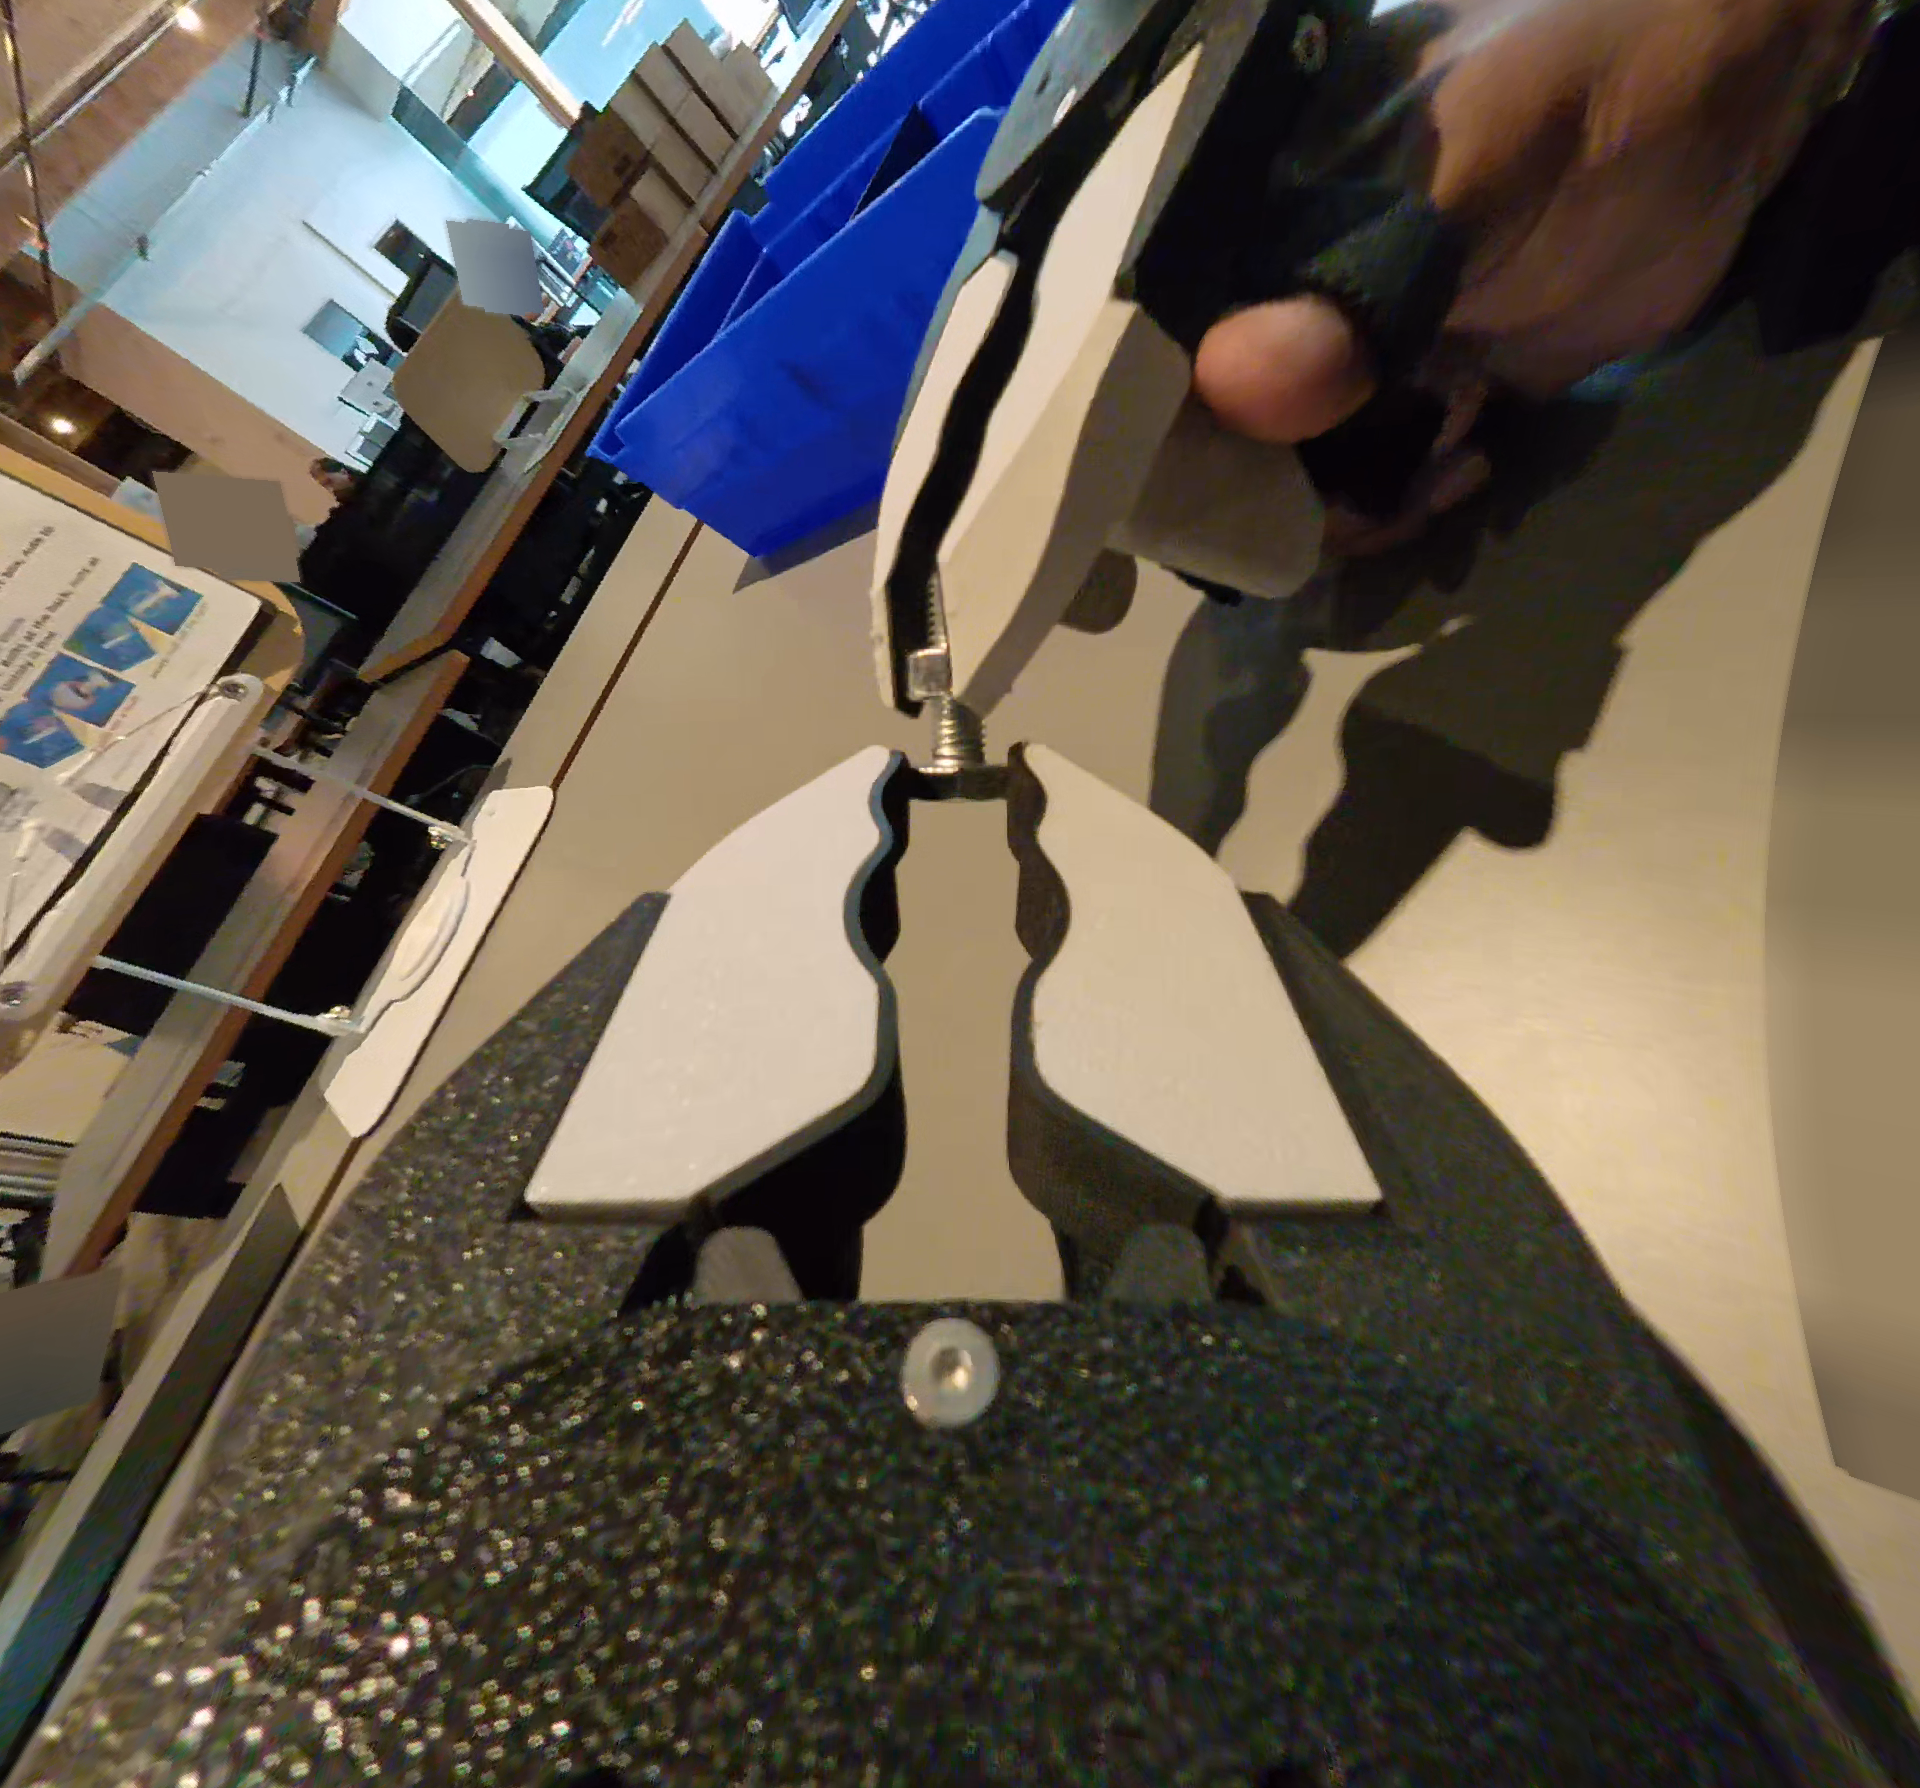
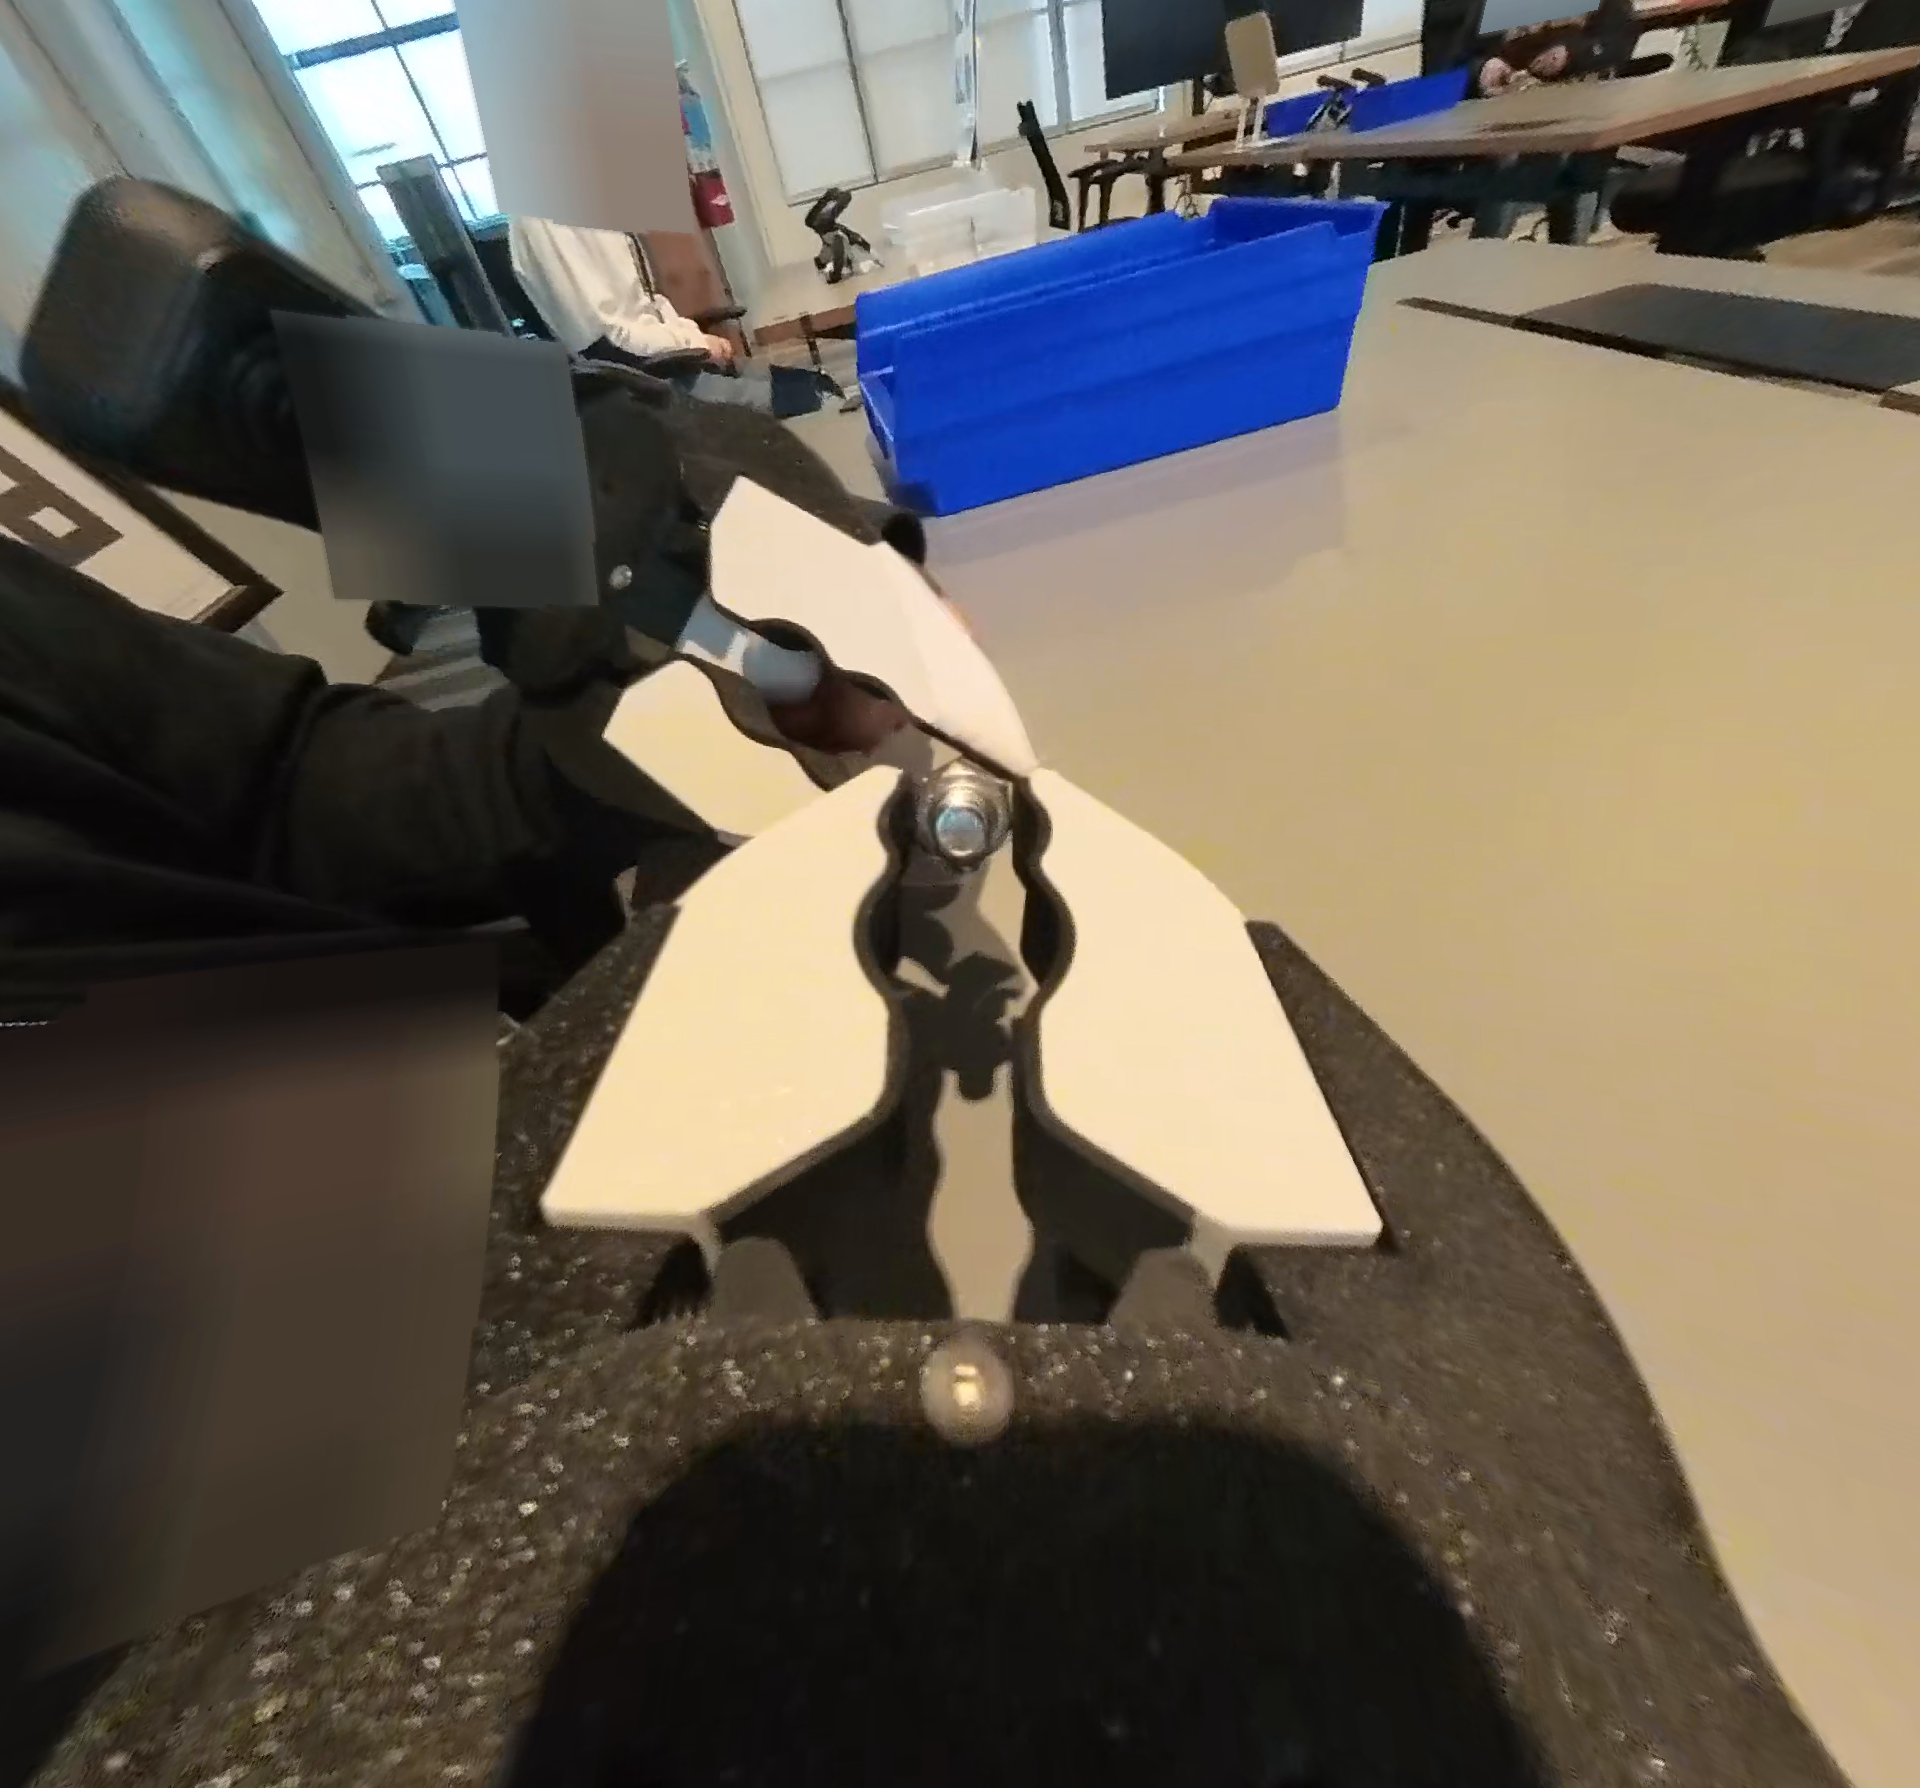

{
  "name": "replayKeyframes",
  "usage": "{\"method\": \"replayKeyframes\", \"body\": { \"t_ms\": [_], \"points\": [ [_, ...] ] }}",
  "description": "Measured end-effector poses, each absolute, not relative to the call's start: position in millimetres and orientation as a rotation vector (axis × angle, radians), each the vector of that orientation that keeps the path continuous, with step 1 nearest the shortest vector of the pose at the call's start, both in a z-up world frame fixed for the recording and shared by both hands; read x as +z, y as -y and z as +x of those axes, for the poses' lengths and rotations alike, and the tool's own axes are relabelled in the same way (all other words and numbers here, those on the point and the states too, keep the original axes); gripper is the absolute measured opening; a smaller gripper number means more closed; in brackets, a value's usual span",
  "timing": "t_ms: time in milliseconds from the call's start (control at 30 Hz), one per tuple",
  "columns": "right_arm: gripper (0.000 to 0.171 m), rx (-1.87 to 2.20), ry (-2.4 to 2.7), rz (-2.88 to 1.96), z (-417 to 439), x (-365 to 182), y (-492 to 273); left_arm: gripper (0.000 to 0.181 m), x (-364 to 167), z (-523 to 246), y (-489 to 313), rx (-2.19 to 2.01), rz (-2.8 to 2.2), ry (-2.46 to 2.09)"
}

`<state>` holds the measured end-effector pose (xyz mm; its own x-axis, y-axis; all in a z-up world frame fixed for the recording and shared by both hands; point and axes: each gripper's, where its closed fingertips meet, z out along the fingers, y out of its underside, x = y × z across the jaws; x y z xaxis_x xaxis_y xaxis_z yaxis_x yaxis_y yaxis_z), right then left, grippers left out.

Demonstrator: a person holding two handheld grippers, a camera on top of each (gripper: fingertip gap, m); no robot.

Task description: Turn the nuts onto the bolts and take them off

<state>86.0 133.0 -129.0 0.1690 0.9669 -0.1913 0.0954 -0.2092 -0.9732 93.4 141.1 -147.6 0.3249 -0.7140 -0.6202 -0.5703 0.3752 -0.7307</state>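
A silver bolt (image 1: 949, 736) is held in the air between my two grippers above the beige table (image 2: 1455, 803). My left gripper (image 1: 958, 770) is shut on the bolt's dark head end. My right gripper (image 1: 932, 691) comes in from the upper right, held by a gloved hand (image 1: 1558, 180). It is shut on a silver nut (image 1: 928, 670) that sits on the bolt's thread. In the right wrist view my right gripper (image 2: 961, 788) clamps the nut (image 2: 961, 808), with the bolt's end showing in its middle. The left gripper (image 2: 997, 759) meets it from the left.
Blue plastic bins (image 2: 1112, 367) stand on the table beyond the grippers and also show in the left wrist view (image 1: 821, 367). A dark mat (image 2: 1714, 336) lies at the far right. A sheet on a clear stand (image 1: 104, 699) stands at the left edge. Less than 4 cm separates the two grippers' tips.
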Motion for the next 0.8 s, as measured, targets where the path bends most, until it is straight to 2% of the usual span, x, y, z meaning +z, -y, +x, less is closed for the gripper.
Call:
{"method": "replayKeyframes", "body": {
  "t_ms": [33, 467, 533, 567, 800],
  "points": [
    [0.018, 1.182, 1.076, -1.512, 87, -129, -132, 0.017, -148, 94, -141, -0.125, -1.285, -1.348],
    [0.020, 0.669, 1.343, -1.286, 94, -142, -131, 0.017, -161, 99, -138, -0.232, -1.359, -1.402],
    [0.042, 0.706, 1.278, -1.360, 95, -141, -138, 0.017, -162, 97, -140, -0.214, -1.364, -1.400],
    [0.046, 0.756, 1.247, -1.411, 96, -142, -141, 0.017, -162, 97, -140, -0.206, -1.368, -1.399],
    [0.041, 1.146, 1.139, -1.651, 93, -147, -134, 0.017, -164, 92, -148, -0.132, -1.390, -1.380]
  ]
}}
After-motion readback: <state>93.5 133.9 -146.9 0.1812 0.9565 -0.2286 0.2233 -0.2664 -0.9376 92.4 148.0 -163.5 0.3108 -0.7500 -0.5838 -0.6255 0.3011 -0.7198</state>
